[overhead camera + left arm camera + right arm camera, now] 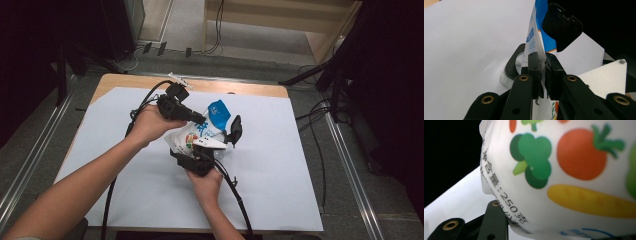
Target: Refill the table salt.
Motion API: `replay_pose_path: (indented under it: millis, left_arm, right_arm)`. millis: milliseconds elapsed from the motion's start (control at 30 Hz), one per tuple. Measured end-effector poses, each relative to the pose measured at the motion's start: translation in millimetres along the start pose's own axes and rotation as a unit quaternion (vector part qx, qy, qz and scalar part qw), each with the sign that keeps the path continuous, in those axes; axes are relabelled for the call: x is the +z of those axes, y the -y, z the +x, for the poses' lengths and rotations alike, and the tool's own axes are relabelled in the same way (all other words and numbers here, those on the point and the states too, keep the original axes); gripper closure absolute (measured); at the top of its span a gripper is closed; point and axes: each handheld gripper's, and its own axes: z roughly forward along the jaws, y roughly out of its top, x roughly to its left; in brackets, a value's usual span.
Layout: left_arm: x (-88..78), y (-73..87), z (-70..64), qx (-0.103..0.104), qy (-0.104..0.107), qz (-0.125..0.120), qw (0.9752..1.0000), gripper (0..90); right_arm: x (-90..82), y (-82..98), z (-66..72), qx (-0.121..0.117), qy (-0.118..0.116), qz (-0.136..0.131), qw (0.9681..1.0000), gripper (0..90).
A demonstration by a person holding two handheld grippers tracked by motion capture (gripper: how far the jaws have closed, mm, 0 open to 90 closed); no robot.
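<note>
A white snack bag (196, 136) with a blue top and printed vegetables is held above the white sheet between both grippers. My left gripper (202, 120) reaches in from the left and is shut on the bag's thin upper edge (541, 53); both pads (533, 66) pinch the film. My right gripper (206, 142) comes up from below, its jaws standing around the bag's full body and pressing on it. In the right gripper view the bag (564, 170) bulges over the left jaw, showing a broccoli, a tomato and a carrot. In the left gripper view, one right jaw rises behind the bag.
A white paper sheet (125, 165) covers most of the wooden table (115, 80). A small white item (180, 80) lies at the table's far edge. Cables trail from both grippers across the sheet. Metal floor rails run along both sides of the table.
</note>
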Motion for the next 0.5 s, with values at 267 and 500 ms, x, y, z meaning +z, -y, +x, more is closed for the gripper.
replay_pose_path:
  millis: [267,500]
  left_arm:
    - [-1.2,0.8,-0.5,0.005,-0.002,0.006,1.0000,84.5]
    - [-2.7,0.8,-1.9,0.006,-0.004,0.006,1.0000,84.4]
  right_arm:
    - [-0.4,-0.8,-1.7,0.011,-0.008,-0.005,0.9999,58.8]
    - [-1.2,-0.8,-2.5,0.016,-0.018,-0.008,0.9997,59.0]
